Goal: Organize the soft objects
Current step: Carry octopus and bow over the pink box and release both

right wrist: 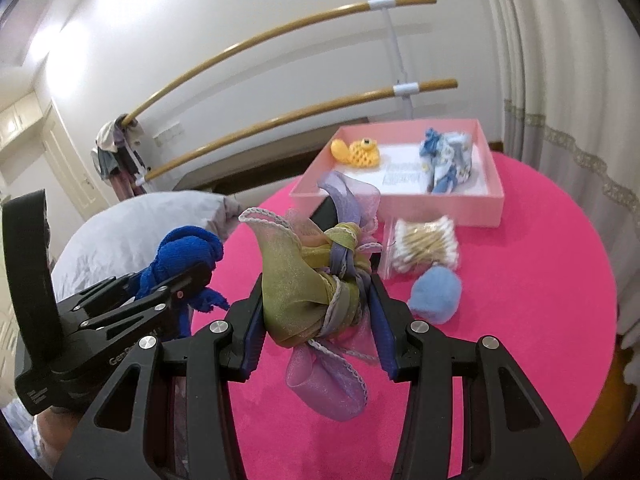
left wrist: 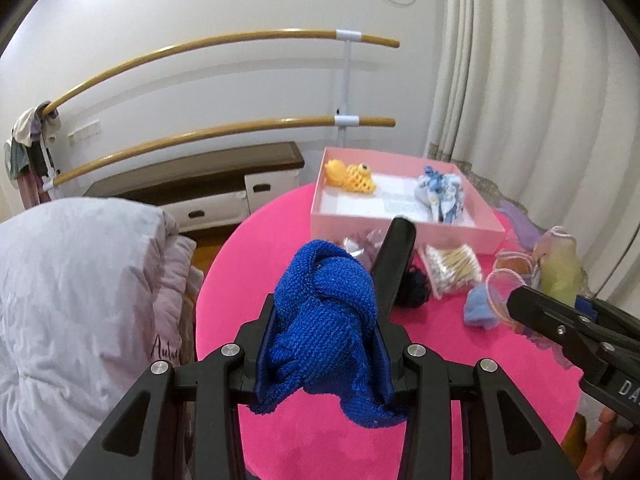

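Note:
My left gripper point(left wrist: 324, 280) is shut on a knotted blue knitted cloth point(left wrist: 324, 320), held above the round pink table point(left wrist: 312, 432). My right gripper point(right wrist: 316, 292) is shut on a green, purple and pink organza ribbon bundle point(right wrist: 308, 292), its loose ends hanging below the fingers. In the right wrist view the left gripper point(right wrist: 200, 276) shows at the left with the blue cloth point(right wrist: 184, 256). At the table's far side the open pink box point(right wrist: 492, 184) holds a yellow crocheted fish point(right wrist: 358, 152) and a blue-and-white fabric bundle point(right wrist: 446, 164).
A bag of cotton swabs point(right wrist: 424, 248) and a light blue felt ball point(right wrist: 436, 290) lie on the table before the box. A dark yarn ball point(left wrist: 412, 288) lies behind my left finger. A grey quilt point(left wrist: 72, 300) is piled at the left; curtains point(left wrist: 540, 100) hang at the right.

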{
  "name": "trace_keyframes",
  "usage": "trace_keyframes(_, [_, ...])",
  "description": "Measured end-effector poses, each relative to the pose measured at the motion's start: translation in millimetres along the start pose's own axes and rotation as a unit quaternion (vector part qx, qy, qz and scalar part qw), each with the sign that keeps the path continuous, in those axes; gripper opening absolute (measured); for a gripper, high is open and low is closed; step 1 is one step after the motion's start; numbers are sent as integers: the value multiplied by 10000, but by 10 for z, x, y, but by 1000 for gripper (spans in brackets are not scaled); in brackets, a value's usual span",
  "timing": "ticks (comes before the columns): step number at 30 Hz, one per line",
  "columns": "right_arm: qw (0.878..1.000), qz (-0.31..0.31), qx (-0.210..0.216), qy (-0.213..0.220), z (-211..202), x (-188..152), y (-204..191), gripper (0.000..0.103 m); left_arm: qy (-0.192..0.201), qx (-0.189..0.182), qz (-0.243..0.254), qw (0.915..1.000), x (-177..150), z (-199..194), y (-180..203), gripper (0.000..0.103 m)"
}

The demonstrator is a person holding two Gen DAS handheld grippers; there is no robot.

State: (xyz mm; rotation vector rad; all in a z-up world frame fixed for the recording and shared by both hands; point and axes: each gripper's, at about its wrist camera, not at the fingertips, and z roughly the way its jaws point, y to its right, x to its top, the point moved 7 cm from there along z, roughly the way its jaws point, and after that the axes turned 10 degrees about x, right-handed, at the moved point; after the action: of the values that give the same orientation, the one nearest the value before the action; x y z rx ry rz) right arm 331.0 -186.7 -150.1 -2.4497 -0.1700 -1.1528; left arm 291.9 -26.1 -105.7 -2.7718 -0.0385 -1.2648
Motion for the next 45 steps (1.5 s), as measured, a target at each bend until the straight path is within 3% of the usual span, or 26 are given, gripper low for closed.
trace_keyframes(8, [9995, -144, -67, 264, -162, 296, -7, 43, 232, -77, 22, 9997, 282, -17, 67, 38])
trace_keyframes(14, [9983, -307, -234, 434, -185, 671, 77, 43, 451, -89, 13, 9989, 678, 73, 89, 38])
trace_keyframes(25, [9976, -313, -452, 428, 187, 1527, 412, 44, 636, -100, 121, 9979, 1464, 525, 302, 38])
trace_keyframes(35, [9982, -23, -583, -125, 876, 1974, 916, 44, 279, -178, 218, 9992, 2065, 1456, 593, 38])
trace_keyframes(45, [9952, 214, -669, -682, 1508, 2069, 1295, 44, -263, -267, 247, 9990, 2489, 2455, 845, 38])
